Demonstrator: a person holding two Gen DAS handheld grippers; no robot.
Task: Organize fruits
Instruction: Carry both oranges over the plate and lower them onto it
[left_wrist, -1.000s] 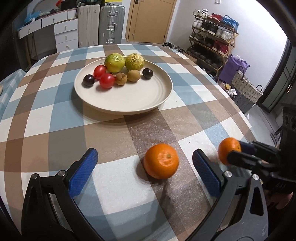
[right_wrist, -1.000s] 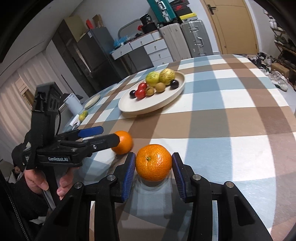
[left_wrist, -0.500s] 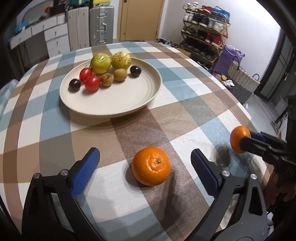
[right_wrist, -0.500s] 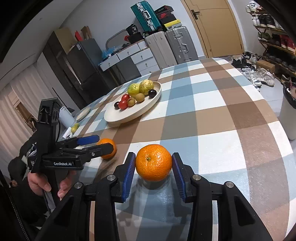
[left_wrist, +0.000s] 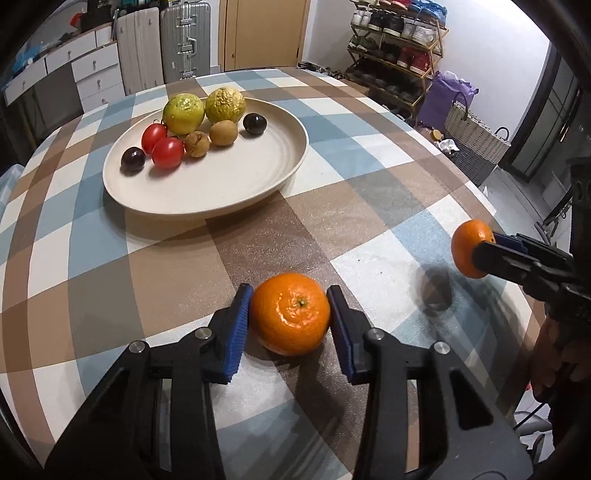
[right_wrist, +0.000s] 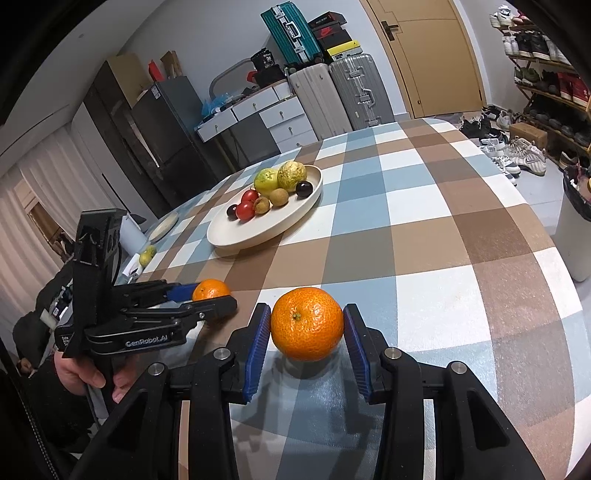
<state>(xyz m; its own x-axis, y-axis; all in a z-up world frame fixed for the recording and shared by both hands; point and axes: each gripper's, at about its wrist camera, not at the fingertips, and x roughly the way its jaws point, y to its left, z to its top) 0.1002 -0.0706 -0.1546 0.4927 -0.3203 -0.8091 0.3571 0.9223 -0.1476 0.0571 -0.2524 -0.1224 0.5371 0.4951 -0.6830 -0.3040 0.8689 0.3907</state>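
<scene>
Left wrist view: left gripper (left_wrist: 290, 314), jaws just closed, clamps an orange (left_wrist: 290, 313) on the checked tablecloth (left_wrist: 369, 166), near the plate (left_wrist: 236, 184) of fruit; shoe rack behind. Right wrist view: right gripper (right_wrist: 306, 332) grips another orange (right_wrist: 307, 323); suitcases (right_wrist: 332, 92) beyond the plate

A round desk (right_wrist: 424, 236) under a checked cloth of brown, blue and white filled the foreground. Beyond it stood a wooden door (right_wrist: 432, 62) in a pale wall (right_wrist: 207, 33), with two ribbed suitcases (right_wrist: 340, 92) beside it and a teal case (right_wrist: 288, 33) stacked above. White drawers (right_wrist: 277, 118) and a dark cabinet (right_wrist: 122, 122) ran further left — then pleated curtains (right_wrist: 37, 192). To the right, a shoe rack (left_wrist: 399, 40) lined the wall, a purple bag (left_wrist: 447, 96) and a woven basket (left_wrist: 476, 144) sitting on the floor near it.
</scene>
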